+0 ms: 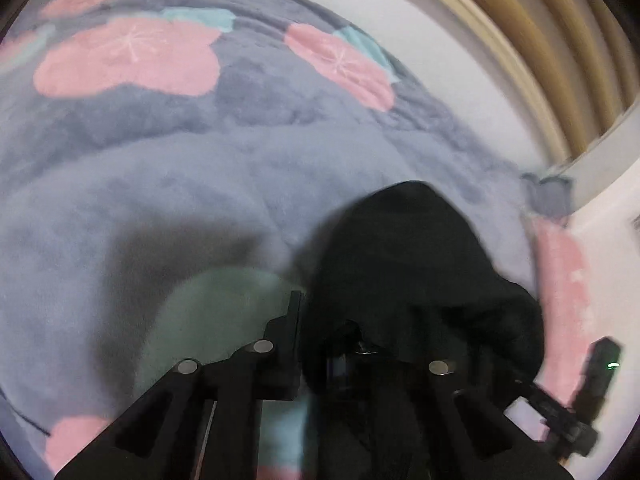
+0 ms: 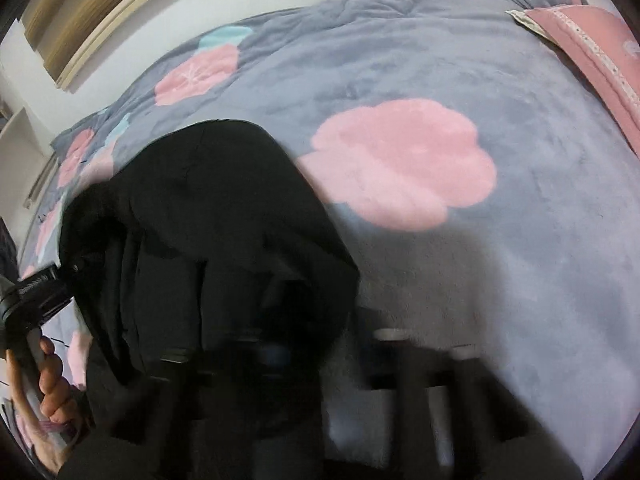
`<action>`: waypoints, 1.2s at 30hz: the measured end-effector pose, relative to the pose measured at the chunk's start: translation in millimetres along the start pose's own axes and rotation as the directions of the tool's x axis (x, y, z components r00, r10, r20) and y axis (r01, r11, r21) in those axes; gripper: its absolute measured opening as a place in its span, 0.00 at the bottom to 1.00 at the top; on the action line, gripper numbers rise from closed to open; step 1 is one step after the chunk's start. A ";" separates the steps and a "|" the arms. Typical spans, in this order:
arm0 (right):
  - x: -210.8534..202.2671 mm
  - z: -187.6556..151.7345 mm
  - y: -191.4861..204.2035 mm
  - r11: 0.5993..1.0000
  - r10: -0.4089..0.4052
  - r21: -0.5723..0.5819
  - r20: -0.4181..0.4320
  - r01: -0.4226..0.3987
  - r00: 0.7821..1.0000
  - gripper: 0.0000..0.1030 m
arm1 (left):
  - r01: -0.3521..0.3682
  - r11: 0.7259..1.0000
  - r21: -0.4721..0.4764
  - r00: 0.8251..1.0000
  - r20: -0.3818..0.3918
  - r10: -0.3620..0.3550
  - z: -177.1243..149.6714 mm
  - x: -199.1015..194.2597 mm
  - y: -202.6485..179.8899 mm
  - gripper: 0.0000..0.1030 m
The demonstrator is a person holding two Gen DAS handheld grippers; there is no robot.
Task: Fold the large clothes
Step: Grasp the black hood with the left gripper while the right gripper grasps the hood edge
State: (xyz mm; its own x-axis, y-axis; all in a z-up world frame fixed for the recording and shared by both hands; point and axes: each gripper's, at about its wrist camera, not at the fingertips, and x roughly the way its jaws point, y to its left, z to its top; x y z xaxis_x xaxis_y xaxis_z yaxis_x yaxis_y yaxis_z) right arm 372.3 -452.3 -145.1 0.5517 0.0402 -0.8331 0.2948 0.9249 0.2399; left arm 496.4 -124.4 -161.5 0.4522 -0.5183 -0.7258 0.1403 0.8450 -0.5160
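A black garment (image 1: 416, 264) hangs bunched over a grey blanket with pink flowers (image 1: 168, 168). My left gripper (image 1: 320, 320) is shut on the garment; cloth covers its right finger. In the right wrist view the same black garment (image 2: 224, 240) drapes over my right gripper (image 2: 288, 344), which is blurred and holds the cloth; its fingertips are hidden under the fabric. The left gripper also shows in the right wrist view (image 2: 60, 276), clamped on the garment's edge, with a hand (image 2: 48, 384) on its handle. The right gripper shows at the lower right of the left wrist view (image 1: 592, 368).
The blanket (image 2: 440, 80) covers a bed. A pink pillow (image 2: 592, 52) lies at the far right. A white wall (image 1: 440, 40) and a wooden slatted frame (image 1: 540, 40) run along the bed's far side.
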 end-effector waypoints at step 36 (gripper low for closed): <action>-59.6 4.9 33.9 0.986 0.094 -0.146 0.098 -0.079 0.991 0.60 | 0.050 0.949 0.312 0.999 -0.027 -0.044 -6.7 -40.9 -60.8 0.50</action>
State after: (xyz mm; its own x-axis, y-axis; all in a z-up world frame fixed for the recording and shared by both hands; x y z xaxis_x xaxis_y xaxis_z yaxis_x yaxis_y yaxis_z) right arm 353.3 -425.1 -84.8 0.6510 0.0894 -0.7538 0.1334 0.9641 0.2295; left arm 463.5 -155.5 -103.5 0.4220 -0.5579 -0.7146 0.4300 0.8171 -0.3840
